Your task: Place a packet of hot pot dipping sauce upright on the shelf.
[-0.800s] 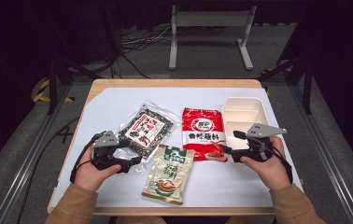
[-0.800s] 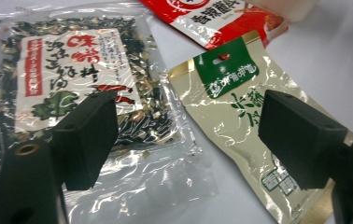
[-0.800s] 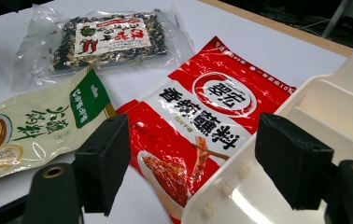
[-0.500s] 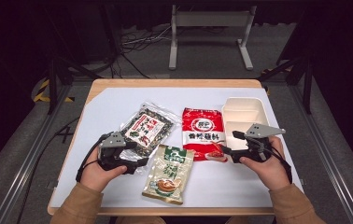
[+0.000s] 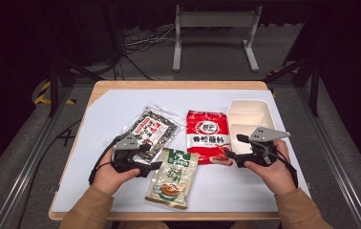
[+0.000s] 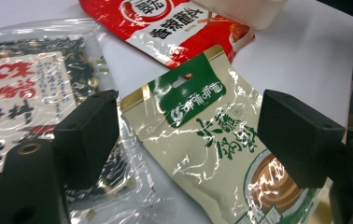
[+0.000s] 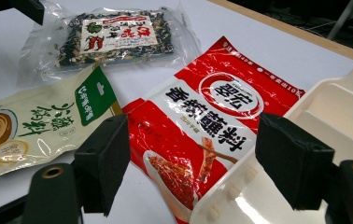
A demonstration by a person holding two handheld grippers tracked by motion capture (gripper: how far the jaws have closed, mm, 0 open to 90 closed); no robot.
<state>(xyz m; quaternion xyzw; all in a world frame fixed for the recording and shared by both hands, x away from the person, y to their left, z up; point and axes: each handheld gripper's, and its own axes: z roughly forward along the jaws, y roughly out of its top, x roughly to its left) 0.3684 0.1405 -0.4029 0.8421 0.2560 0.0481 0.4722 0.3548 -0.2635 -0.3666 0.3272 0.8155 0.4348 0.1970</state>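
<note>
While both grippers rest low over the near half of the table, its white top with a wooden edge carries four things, spread from the middle toward the right.

Biggest is the cream tray, a two-compartment container at the right side of the table; its near corner shows in the right gripper view, where it overlaps the lower right edge of the red packet. That red packet lies flat just left of the tray, in the middle of the table. Left of it lies the clear bag of dark dried bits with a white and red label, tilted. Nearer the person, the beige and green pouch lies between the two hands, its top edge close to the red packet's lower left corner.

The left gripper, held in the person's left hand, points right, its jaws standing apart. In the left gripper view one jaw hangs over the clear bag's corner and the other over the pouch's right edge, with the pouch's green top between them.

The right gripper, in the right hand, points left, its jaws also apart, just beside the red packet's right lower edge and the tray's near corner.
</note>
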